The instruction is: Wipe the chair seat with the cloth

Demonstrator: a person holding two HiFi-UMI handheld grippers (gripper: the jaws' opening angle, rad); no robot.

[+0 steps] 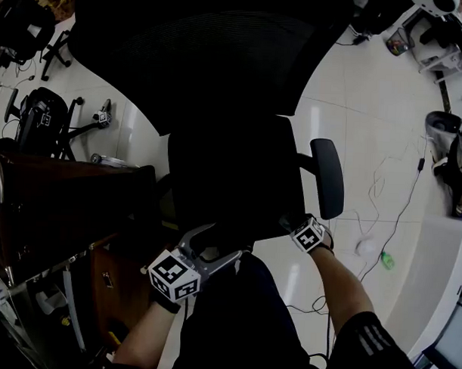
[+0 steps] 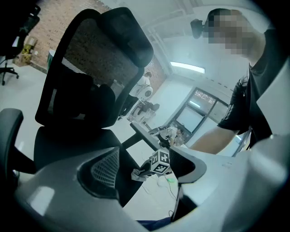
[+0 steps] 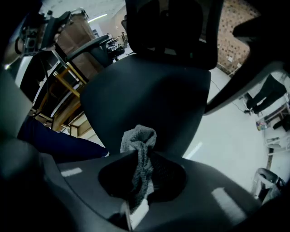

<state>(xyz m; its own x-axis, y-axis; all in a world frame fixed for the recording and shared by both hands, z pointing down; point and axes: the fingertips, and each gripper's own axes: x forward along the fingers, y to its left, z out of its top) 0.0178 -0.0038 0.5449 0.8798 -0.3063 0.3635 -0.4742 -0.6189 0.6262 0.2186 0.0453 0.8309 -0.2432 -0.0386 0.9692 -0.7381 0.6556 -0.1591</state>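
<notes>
The right gripper [image 3: 141, 165] is clamped on the cloth [image 3: 138, 138], a grey, nubbly terry rag bunched into a narrow twist. Its crumpled top pokes out past the jaw tips. Just ahead of those tips lies the chair seat [image 3: 149, 95], broad, rounded, matte black; whether cloth and seat touch cannot be told. The left gripper [image 2: 146, 163] has its jaws apart with nothing between them. The chair's curved mesh backrest [image 2: 90, 68] rises ahead to its left.
</notes>
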